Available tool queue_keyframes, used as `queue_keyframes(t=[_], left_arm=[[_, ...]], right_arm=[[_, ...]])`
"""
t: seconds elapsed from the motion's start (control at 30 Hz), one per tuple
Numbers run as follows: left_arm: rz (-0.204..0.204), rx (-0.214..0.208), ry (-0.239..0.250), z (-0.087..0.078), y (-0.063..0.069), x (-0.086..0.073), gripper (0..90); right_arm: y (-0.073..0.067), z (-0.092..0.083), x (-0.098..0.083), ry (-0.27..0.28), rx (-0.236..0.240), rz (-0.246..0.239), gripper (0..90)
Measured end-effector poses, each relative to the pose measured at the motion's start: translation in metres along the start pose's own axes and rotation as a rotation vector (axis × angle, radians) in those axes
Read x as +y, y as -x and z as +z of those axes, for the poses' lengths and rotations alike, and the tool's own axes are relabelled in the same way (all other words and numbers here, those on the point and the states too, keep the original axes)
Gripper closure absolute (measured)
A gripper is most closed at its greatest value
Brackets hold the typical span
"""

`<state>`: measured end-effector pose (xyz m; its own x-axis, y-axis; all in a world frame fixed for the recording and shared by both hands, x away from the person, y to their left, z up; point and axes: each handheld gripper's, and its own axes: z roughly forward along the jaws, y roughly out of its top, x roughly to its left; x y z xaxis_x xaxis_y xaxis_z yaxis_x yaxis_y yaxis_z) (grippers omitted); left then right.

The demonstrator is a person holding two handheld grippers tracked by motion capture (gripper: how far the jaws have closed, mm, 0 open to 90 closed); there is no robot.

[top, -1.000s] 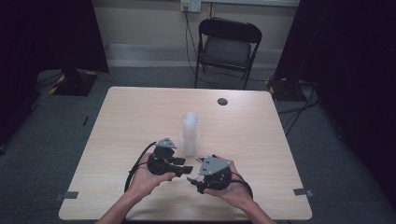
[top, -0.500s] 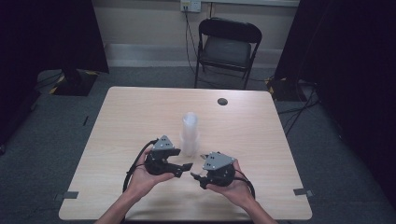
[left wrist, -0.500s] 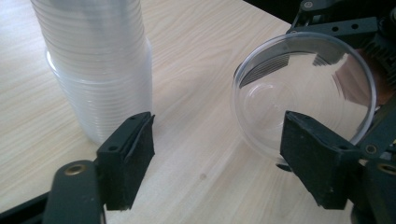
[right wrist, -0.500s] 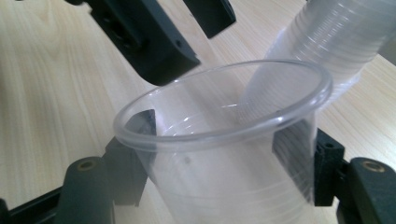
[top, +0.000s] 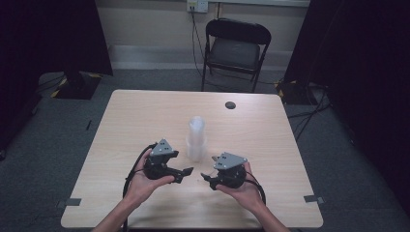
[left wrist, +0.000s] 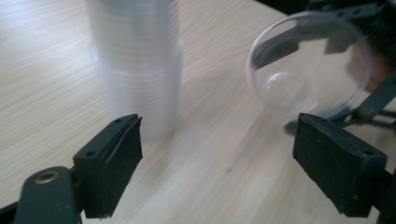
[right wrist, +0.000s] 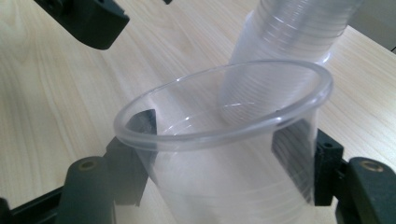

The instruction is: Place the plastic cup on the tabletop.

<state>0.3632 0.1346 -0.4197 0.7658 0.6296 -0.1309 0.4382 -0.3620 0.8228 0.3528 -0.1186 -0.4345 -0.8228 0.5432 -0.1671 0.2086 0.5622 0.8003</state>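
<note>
1. Holding one clear plastic cup [right wrist: 224, 154] between its jaws, the right hand-held gripper [top: 209, 177] is clenched on the cup wall, near the front edge of the desk [top: 145, 111].
2. The left hand-held gripper [top: 186, 172] has just been opening its jaws; they stand released, with nothing between them.
3. The cup stack [top: 196, 139] stands upright near the middle of the desk, just behind both grippers.
4. To do this well, I think the right grip should stay gentle, because the thin wall can bend.
5. Keep the left one away from the stack, so it does not tip.
</note>
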Motion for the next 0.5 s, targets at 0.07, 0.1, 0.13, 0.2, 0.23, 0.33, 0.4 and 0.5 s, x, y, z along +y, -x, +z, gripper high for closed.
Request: queue_keyframes(t=[0.07,0.1,0.13,0.2,0.23,0.33,0.4,0.5], left_arm=[[-0.026,0.001,-0.019,-0.001,-0.004,-0.005,15.6],[-0.027,0.021,0.006,-0.003,-0.006,-0.011,15.6],[-0.027,0.021,0.006,-0.003,-0.006,-0.011,15.6],[-0.028,0.027,-0.004,-0.007,-0.008,-0.013,15.6],[-0.031,0.03,0.0,-0.008,-0.008,-0.014,15.6],[-0.019,0.047,-0.014,-0.012,-0.007,-0.016,15.6],[0.015,0.079,-0.031,-0.015,-0.006,-0.019,15.6],[0.003,0.073,-0.01,-0.026,-0.006,-0.026,15.6]], right_arm=[[0.001,-0.001,-0.001,0.012,-0.004,0.01,31.3],[0.003,-0.002,-0.001,0.022,-0.007,0.016,31.3],[0.003,-0.002,-0.001,0.022,-0.007,0.016,31.3],[0.005,-0.003,-0.001,0.032,-0.001,0.035,31.4],[0.007,-0.004,-0.001,0.034,-0.001,0.046,31.3],[0.01,-0.005,-0.001,0.047,-0.001,0.07,31.3],[0.015,-0.008,0.001,0.076,0.002,0.106,31.4],[0.019,-0.01,0.003,0.095,0.003,0.134,31.4]])
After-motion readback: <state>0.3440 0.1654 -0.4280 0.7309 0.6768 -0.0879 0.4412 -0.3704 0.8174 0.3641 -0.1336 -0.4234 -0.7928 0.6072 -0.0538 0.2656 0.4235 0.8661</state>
